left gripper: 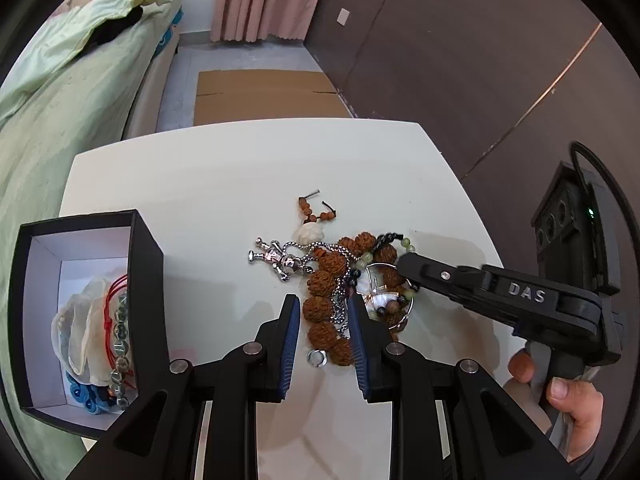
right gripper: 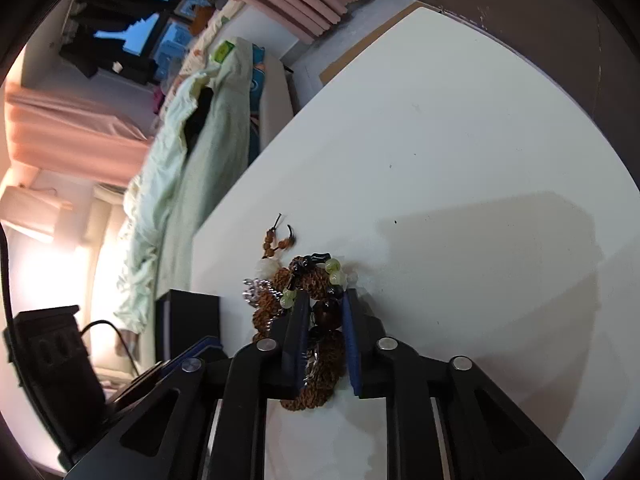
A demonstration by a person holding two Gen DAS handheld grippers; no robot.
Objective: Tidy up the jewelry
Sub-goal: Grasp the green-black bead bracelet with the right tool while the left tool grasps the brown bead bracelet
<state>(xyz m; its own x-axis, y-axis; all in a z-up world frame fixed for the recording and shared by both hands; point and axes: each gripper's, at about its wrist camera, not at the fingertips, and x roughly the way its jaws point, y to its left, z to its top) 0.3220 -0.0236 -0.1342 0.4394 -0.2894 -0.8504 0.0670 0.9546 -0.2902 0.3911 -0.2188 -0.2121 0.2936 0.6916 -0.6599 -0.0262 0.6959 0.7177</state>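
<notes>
Both jaws gape: my left hand-held gripper (left gripper: 324,320) and right hand-held gripper (right gripper: 325,314) straddle the walnut-bead bracelet (left gripper: 322,300) mid-frame, grasping nothing.

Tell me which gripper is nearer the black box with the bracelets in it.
Left. The left gripper hangs open over the jewelry pile, just beside the black box. The right gripper reaches into the pile's far side, farther from the box.

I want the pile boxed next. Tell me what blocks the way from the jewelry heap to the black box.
Nothing visible does. Bare white table lies between the jewelry heap and the black box, whose open top already holds bracelets. Only the box's near wall must be cleared. Both tongs, left and right, sit open at the heap.
</notes>
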